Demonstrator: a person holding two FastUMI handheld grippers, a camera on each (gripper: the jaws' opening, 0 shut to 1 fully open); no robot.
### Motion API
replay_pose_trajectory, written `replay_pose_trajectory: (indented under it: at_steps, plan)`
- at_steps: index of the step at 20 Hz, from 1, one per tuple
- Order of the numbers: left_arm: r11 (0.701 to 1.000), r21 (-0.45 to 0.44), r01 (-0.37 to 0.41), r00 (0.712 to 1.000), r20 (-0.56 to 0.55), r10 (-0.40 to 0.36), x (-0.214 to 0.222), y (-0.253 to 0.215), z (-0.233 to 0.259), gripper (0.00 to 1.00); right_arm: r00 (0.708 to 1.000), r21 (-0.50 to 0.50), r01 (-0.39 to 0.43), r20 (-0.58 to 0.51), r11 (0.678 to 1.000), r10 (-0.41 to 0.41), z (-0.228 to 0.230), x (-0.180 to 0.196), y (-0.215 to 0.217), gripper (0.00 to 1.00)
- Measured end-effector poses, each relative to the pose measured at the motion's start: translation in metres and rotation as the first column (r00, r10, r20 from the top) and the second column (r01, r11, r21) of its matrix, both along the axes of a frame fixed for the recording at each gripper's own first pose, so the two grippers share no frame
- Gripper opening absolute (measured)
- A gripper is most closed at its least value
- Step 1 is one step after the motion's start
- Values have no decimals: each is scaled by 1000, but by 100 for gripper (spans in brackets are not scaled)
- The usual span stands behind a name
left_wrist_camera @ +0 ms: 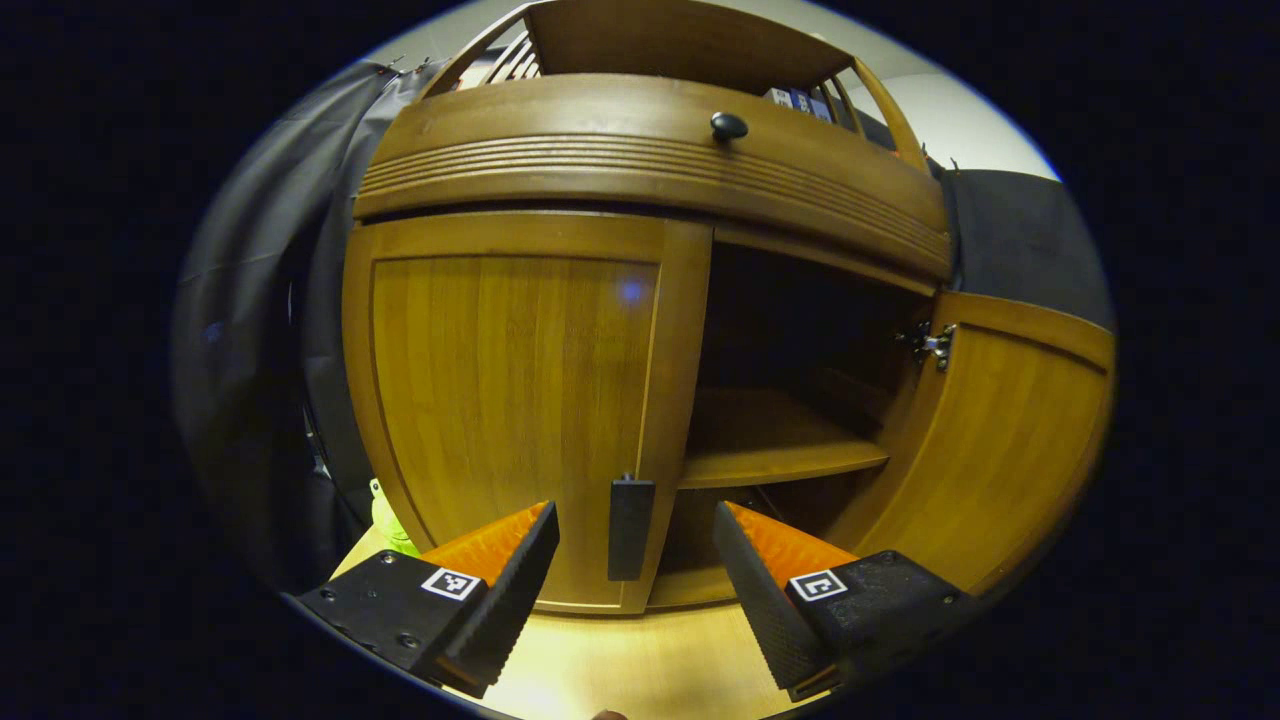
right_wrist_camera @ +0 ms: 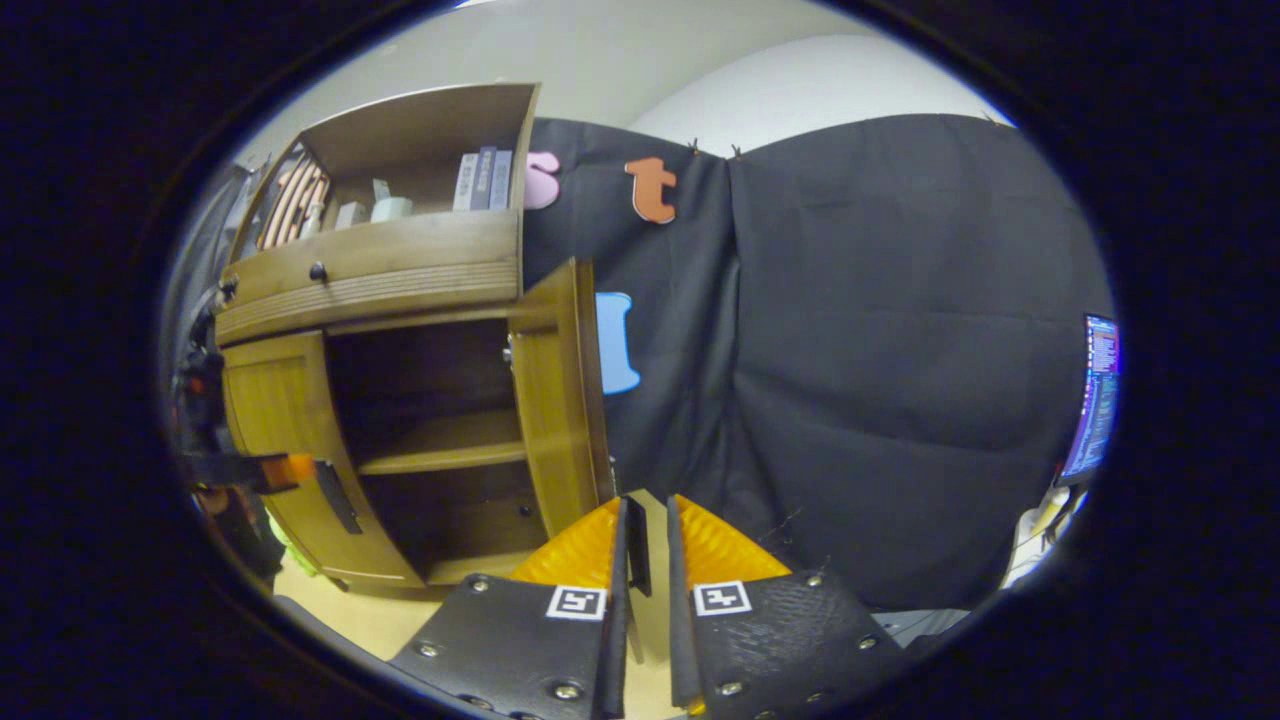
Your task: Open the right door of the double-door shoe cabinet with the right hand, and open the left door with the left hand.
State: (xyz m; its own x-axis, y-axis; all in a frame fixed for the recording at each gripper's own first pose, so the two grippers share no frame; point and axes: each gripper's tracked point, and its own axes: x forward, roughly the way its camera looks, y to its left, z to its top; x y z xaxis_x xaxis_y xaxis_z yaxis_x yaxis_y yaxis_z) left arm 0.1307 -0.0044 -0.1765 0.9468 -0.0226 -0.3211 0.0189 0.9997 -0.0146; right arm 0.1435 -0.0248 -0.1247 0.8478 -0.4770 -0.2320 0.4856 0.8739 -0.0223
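The wooden shoe cabinet (left_wrist_camera: 640,170) fills the left gripper view. Its left door (left_wrist_camera: 510,400) is closed, and the dark handle (left_wrist_camera: 631,527) stands between the spread fingers of my open left gripper (left_wrist_camera: 635,508) without touching them. The right door (left_wrist_camera: 1010,440) is swung wide open, baring a dark inside with a shelf (left_wrist_camera: 770,450). In the right gripper view that open right door (right_wrist_camera: 555,400) is seen nearly edge-on. My right gripper (right_wrist_camera: 648,505) is closed on its dark handle (right_wrist_camera: 637,545). The left gripper (right_wrist_camera: 265,470) shows far off by the left door (right_wrist_camera: 275,420).
A drawer with a round black knob (left_wrist_camera: 729,126) runs above the doors, and an open shelf with books (right_wrist_camera: 480,180) tops the cabinet. Black cloth hangs behind and to the right. A lit monitor (right_wrist_camera: 1095,400) stands far right. A yellow-green object (left_wrist_camera: 392,520) lies on the pale floor by the cabinet's left foot.
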Motion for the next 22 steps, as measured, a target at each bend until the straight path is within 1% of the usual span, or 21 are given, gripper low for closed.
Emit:
replay_pose_trajectory:
  at_steps: [1, 2, 3, 4, 6, 7, 11, 12, 13, 14, 15, 16, 17, 18, 19, 20, 21, 22]
  plan:
    - [1000, 12, -3, 1000, -15, 3, 6, 1, -9, 96, 1000, -1, -4, 16, 1000, 4, 9, 0, 1, 18]
    - [1000, 21, -2, 1000, -26, 3, 10, 2, -18, 93, 1000, -1, -6, 29, 1000, 6, 16, 1, 3, 18]
    - [1000, 27, -2, 1000, -28, 3, 16, 3, -24, 93, 999, -3, -5, 41, 1000, 5, 22, -1, 3, 18]
    - [999, 34, -1, 999, -38, 2, 24, 0, -31, 98, 999, -7, -2, 49, 1000, 3, 27, -3, 3, 18]
    - [999, 46, -2, 999, -54, 4, 34, 1, -41, 87, 998, -19, 5, 58, 1000, -4, 34, -8, 2, 18]
    - [999, 50, -3, 998, -59, 6, 38, 2, -45, 89, 998, -27, 11, 59, 1000, -9, 35, -11, 1, 18]
    - [998, 66, -19, 996, -81, 24, 47, 6, -58, 84, 998, -34, 23, 57, 999, -21, 37, -17, -1, 18]
    - [997, 69, -23, 997, -78, 28, 53, 7, -61, 85, 998, -32, 25, 56, 999, -23, 36, -17, -1, 24]
    - [997, 74, -27, 997, -73, 32, 58, 8, -63, 85, 998, -29, 24, 59, 999, -23, 36, -17, -1, 17]
    - [996, 80, -30, 997, -74, 36, 59, 9, -65, 85, 998, -23, 16, 60, 1000, -15, 36, -15, 1, 17]
    - [996, 86, -38, 996, -73, 44, 62, 10, -66, 81, 998, -19, 15, 60, 1000, -14, 35, -14, 1, 18]
    - [996, 81, -31, 996, -80, 37, 62, 9, -68, 80, 998, -11, 0, 64, 1000, 1, 35, -11, 3, 18]
    - [997, 74, -29, 997, -71, 34, 62, 9, -66, 76, 998, -6, -8, 68, 1000, 8, 35, -10, 5, 25]
    - [997, 74, -20, 998, -62, 25, 63, 8, -67, 73, 998, -5, -8, 70, 1000, 8, 36, -9, 6, 28]
    - [997, 81, -15, 998, -64, 20, 63, 7, -68, 72, 997, -3, -16, 73, 1000, 17, 36, -7, 7, 31]
    - [997, 82, -7, 998, -68, 13, 63, 5, -70, 60, 997, -2, -20, 72, 1000, 20, 35, -6, 8, 27]
    - [997, 75, 2, 997, -73, 4, 63, 2, -72, 55, 997, 0, -29, 71, 1000, 29, 35, -4, 12, 27]
    - [998, 66, 0, 997, -73, 5, 63, 1, -71, 42, 997, -2, -36, 68, 999, 36, 34, -3, 13, 31]
